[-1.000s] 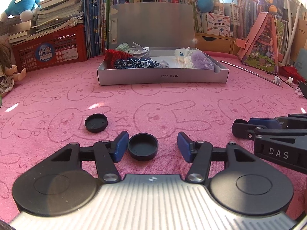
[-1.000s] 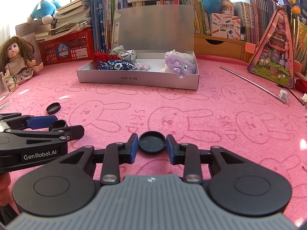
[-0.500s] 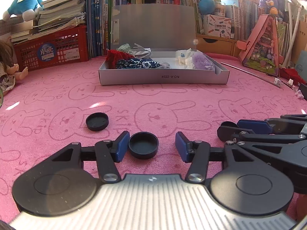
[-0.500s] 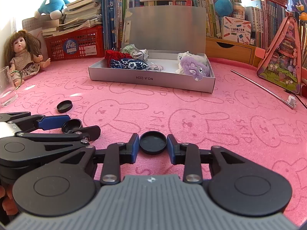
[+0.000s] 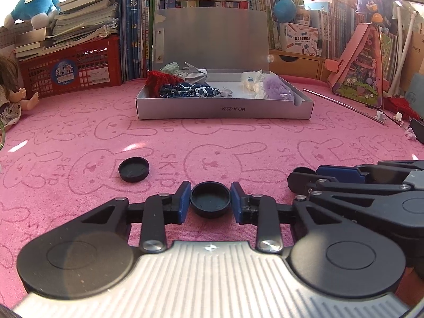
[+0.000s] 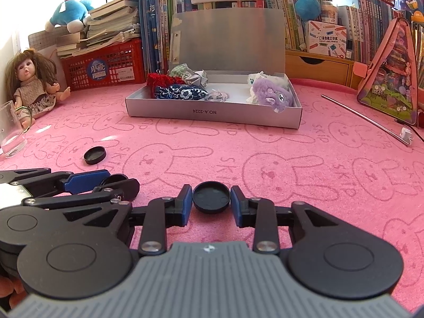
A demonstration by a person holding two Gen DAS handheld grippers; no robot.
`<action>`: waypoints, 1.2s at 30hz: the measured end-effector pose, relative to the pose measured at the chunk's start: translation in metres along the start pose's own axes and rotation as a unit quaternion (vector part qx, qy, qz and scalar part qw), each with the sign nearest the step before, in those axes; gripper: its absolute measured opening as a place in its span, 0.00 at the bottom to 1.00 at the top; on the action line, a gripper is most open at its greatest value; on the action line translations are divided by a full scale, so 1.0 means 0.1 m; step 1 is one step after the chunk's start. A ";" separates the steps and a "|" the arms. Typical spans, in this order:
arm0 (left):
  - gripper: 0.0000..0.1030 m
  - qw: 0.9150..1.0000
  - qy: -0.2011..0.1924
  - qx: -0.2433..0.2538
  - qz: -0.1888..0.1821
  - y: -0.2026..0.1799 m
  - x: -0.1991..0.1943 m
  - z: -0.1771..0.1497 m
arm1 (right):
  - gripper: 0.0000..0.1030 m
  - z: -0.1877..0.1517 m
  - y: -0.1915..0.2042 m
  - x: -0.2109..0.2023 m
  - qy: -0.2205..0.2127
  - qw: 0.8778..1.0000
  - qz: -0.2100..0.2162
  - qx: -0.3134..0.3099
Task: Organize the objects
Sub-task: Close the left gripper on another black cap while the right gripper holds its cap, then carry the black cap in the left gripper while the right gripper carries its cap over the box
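My left gripper is shut on a black round cap, open side up, low over the pink mat. My right gripper is shut on another black cap. The two grippers sit side by side; the right one shows in the left wrist view and the left one in the right wrist view. A third black cap lies loose on the mat to the left, also in the right wrist view. An open grey box with soft toys stands straight ahead.
A red crate with books, a doll and a clear glass stand at the left. Bookshelves line the back. A pink toy house and a thin metal rod are at the right.
My left gripper has closed on its cap, which was loose between open fingers before. The right gripper, holding its cap, has moved closer beside the left one.
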State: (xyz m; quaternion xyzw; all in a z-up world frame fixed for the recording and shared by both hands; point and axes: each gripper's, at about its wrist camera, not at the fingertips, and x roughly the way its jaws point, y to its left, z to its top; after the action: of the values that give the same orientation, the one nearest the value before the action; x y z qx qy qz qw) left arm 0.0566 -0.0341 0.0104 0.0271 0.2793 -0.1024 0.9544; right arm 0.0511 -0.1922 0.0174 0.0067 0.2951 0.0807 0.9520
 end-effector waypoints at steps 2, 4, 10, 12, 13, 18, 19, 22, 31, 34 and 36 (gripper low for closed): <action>0.35 1.000 0.001 -0.001 -0.002 0.00 0.01 0.04 | 0.36 0.02 -0.01 0.00 -0.001 1.000 0.000 0.003; 0.35 1.000 0.004 -0.005 -0.006 0.01 0.02 0.08 | 0.36 0.05 -0.03 0.00 -0.002 1.000 0.000 0.009; 0.36 1.000 0.002 -0.007 -0.018 -0.03 0.04 0.24 | 0.35 0.17 -0.12 0.02 0.003 1.000 -0.011 0.029; 0.36 1.000 0.001 -0.005 -0.020 -0.05 0.05 0.29 | 0.35 0.21 -0.14 0.02 0.002 0.999 -0.014 0.032; 0.36 1.000 0.001 -0.004 -0.021 -0.06 0.06 0.32 | 0.35 0.23 -0.16 0.02 0.000 0.999 -0.015 0.033; 0.35 1.000 -0.005 -0.002 -0.024 -0.10 0.09 0.45 | 0.35 0.34 -0.22 0.00 -0.009 0.999 -0.017 0.036; 0.36 1.000 -0.005 -0.004 -0.026 -0.10 0.09 0.48 | 0.35 0.37 -0.23 -0.01 -0.011 0.999 -0.017 0.036; 0.35 1.000 -0.006 -0.008 -0.029 -0.10 0.11 0.54 | 0.35 0.43 -0.25 -0.01 -0.016 0.999 -0.018 0.035; 0.36 0.999 -0.019 -0.006 -0.026 -0.05 0.17 0.74 | 0.35 0.59 -0.27 0.01 -0.030 0.999 -0.031 0.029; 0.36 1.000 -0.025 -0.002 -0.016 0.00 0.22 0.84 | 0.35 0.67 -0.35 0.02 -0.033 0.998 -0.034 0.034; 0.36 1.000 -0.025 -0.003 -0.014 0.04 0.27 0.92 | 0.35 0.73 -0.41 0.04 -0.034 0.998 -0.032 0.041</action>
State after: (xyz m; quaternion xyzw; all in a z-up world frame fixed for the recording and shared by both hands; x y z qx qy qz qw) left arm 0.1286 -0.0449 0.0737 0.0182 0.2559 -0.1155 0.9596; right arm 0.1016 -0.2296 0.0725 0.0387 0.2661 0.0381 0.9624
